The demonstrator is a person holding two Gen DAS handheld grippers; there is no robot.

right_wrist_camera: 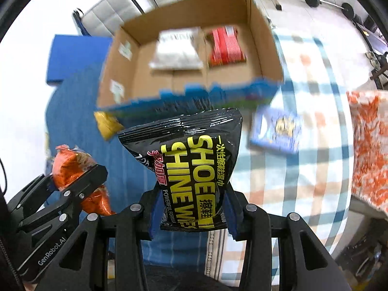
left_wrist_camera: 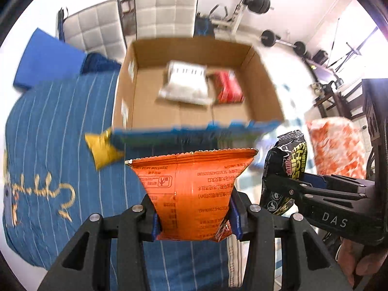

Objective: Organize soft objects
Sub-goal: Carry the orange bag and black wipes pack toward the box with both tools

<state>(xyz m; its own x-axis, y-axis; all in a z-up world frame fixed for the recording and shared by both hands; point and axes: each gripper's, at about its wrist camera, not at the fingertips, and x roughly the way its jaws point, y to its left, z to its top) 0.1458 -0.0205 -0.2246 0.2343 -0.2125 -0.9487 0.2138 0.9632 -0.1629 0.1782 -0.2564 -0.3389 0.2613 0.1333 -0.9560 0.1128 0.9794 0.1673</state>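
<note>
My left gripper (left_wrist_camera: 195, 220) is shut on an orange snack packet (left_wrist_camera: 191, 189), held above the blue striped bedding. My right gripper (right_wrist_camera: 192, 215) is shut on a black shoe-shine wipes pack (right_wrist_camera: 194, 167). Each gripper shows in the other's view: the right one with the black pack (left_wrist_camera: 286, 174), the left one with the orange packet (right_wrist_camera: 72, 169). Ahead stands an open cardboard box (left_wrist_camera: 264, 89) (right_wrist_camera: 264, 38) holding a white pack (left_wrist_camera: 186, 84) (right_wrist_camera: 175, 51) and a red pack (left_wrist_camera: 229, 87) (right_wrist_camera: 226, 46).
A yellow packet (left_wrist_camera: 101, 150) (right_wrist_camera: 106, 123) lies by the box's near left corner. A blue packet (right_wrist_camera: 276, 128) lies on the checked sheet to the right. An orange-white cushion (left_wrist_camera: 337, 145) (right_wrist_camera: 368, 145) is at right. White chairs (left_wrist_camera: 167, 12) and gym weights stand behind the box.
</note>
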